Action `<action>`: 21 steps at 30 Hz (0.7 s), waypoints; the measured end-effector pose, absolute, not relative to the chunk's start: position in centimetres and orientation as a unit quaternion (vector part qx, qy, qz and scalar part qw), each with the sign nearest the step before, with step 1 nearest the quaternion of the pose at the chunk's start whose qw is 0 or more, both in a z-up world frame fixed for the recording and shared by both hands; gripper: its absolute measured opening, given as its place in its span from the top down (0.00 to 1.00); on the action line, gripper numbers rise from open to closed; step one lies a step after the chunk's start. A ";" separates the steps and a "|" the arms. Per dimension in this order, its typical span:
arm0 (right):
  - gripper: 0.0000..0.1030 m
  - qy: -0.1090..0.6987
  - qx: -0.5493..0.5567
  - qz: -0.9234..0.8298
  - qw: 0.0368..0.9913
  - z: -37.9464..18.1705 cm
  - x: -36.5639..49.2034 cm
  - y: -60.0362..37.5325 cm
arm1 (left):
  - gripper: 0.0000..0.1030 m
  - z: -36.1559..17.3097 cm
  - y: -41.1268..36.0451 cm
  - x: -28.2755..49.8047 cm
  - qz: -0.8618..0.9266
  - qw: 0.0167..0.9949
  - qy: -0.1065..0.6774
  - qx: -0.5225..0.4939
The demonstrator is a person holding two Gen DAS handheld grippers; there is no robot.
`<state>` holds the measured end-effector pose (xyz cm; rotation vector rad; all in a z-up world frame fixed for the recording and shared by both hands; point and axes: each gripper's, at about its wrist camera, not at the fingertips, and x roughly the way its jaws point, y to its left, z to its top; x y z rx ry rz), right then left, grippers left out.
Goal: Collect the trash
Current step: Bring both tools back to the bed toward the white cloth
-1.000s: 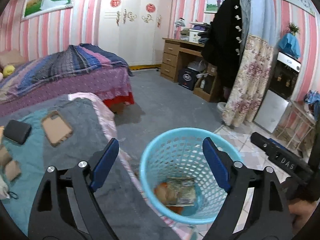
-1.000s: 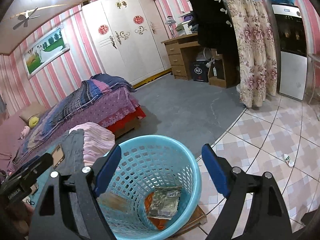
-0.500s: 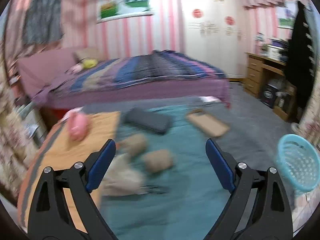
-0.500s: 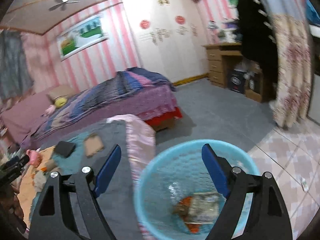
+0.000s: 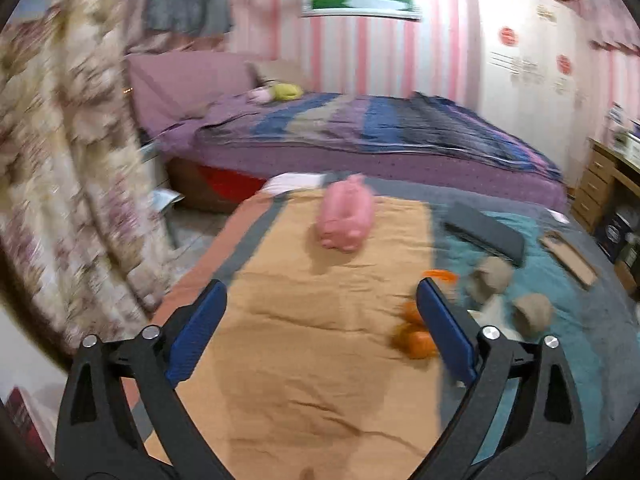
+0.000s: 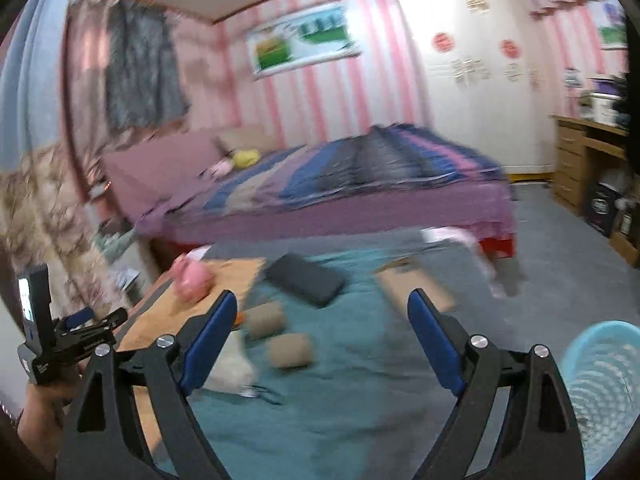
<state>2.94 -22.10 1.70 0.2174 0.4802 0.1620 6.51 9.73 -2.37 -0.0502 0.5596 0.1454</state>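
On the near bed (image 5: 304, 380), under an orange cloth (image 5: 328, 320) and a teal blanket (image 6: 340, 392), the remaining clutter is lying loose while both grippers are hanging over it with nothing between their fingers. The blue basket (image 6: 600, 376) is standing at the lower right of the right wrist view, beside the bed, well apart from the litter. A pink plush toy (image 5: 346, 216) is sitting on the orange cloth, and a dark flat case (image 6: 306, 278) and a brown card (image 6: 416, 284) are lying further back; these look like belongings rather than trash. The left gripper (image 5: 320, 336) is holding its fingers wide apart, its jaws having just been opening, above bare cloth. The right gripper (image 6: 320, 336) is likewise spread, also just opening. Two brown paper rolls (image 6: 276, 336) are resting near a crumpled white wad (image 6: 232, 364), and an orange wrapper (image 5: 416, 340) is lying just beside the left gripper's right finger. All of these seem light and crushable; the rolls would likely take a pinch across the middle, the slippery wrapper at a bunched fold.
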 end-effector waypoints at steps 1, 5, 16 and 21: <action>0.16 0.246 0.102 0.093 0.959 1.1 4.0 -20.6 | 0.09 -3.2 10.4 7.0 0.064 0.953 0.292 -0.041; 0.16 0.296 0.070 0.115 0.946 -3.2 6.7 -14.9 | 0.09 -4.6 10.9 8.1 0.042 0.946 0.316 -0.060; 0.31 0.399 -0.001 0.146 0.905 -9.6 11.0 -8.8 | 0.09 -5.5 9.2 8.9 0.019 0.944 0.329 -0.025; 0.66 0.397 0.003 0.167 0.903 -9.0 10.4 -9.5 | 0.09 -5.1 7.7 8.5 0.003 0.946 0.323 -0.021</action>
